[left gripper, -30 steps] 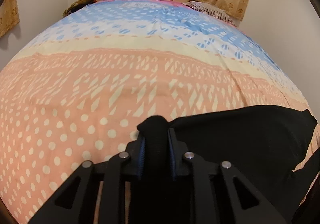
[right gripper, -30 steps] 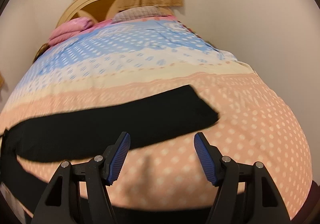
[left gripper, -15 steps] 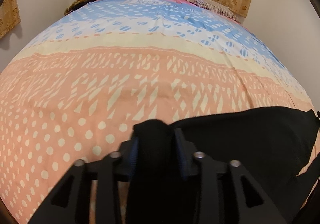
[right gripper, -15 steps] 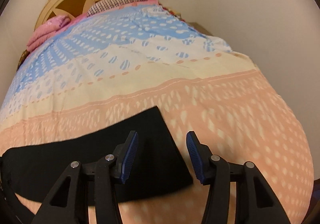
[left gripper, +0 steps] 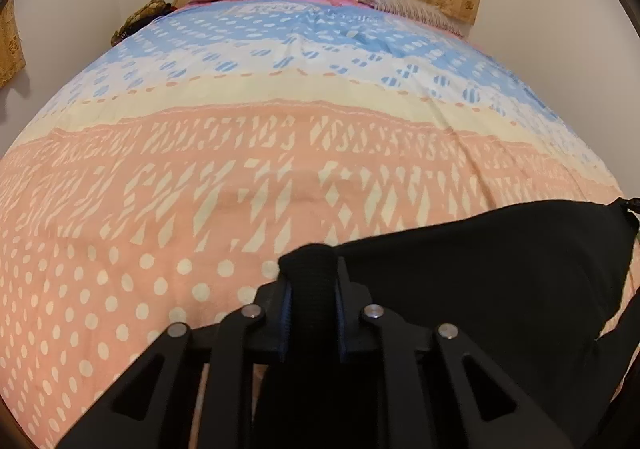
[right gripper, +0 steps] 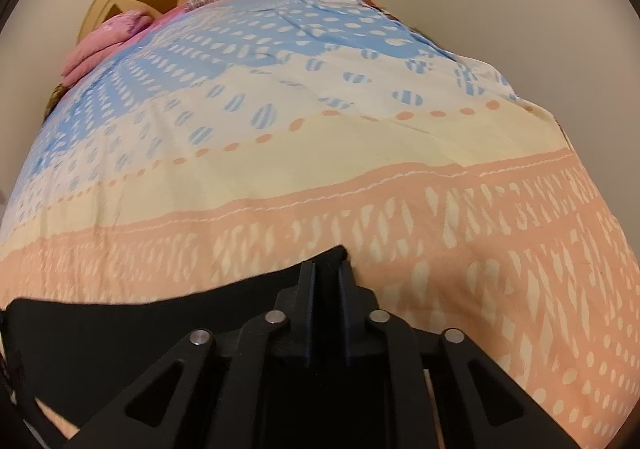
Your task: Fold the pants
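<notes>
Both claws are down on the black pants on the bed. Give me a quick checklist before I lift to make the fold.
1. Left claw gripping pants: ok, a bunched fold is pinched between its jaws.
2. Right claw gripping: ok, its jaws have just closed on the pants' corner.
3. How many layers each claw holds: cannot tell, the black cloth hides it.
4. Pants flat between the claws: ok in both views, no big wrinkles show.
5. Bedspread caught in either claw: cannot tell, the fingertips hide it.
6. Landing area beyond the pants: ok, only bare bedspread.
</notes>
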Demonstrator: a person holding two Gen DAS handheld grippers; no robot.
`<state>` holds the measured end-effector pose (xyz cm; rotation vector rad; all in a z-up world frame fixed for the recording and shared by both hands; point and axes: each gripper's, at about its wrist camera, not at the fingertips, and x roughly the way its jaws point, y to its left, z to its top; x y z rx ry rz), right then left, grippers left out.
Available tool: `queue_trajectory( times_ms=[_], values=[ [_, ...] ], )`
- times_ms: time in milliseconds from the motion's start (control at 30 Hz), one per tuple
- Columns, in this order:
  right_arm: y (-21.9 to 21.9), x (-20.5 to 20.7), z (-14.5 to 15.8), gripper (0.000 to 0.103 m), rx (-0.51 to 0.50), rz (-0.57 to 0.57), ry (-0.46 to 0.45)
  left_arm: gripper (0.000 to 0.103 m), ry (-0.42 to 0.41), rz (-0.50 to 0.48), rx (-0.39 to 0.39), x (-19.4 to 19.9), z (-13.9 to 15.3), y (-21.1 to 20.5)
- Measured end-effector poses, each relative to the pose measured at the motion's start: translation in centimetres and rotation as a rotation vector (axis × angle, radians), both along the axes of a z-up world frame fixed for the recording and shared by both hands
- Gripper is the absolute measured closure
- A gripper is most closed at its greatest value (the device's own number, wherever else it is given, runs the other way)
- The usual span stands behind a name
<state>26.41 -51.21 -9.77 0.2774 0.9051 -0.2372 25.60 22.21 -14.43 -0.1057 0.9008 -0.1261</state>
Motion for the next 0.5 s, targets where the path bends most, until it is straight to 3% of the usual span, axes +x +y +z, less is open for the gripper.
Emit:
queue_trajectory(
  times_ms=[200, 500],
  values=[
    [1.3, -2.0, 1.8, 0.098, -0.069, 0.021, -0.05, 0.086, -0.036, 0.004, -0.038, -0.8, 1.1, 0.5],
    [2.5, -6.0, 5.3, 0.098, -0.087, 0.025, -0.191, 0.087, -0.108, -0.017, -0.066, -1.9, 2.9, 0.5]
  ],
)
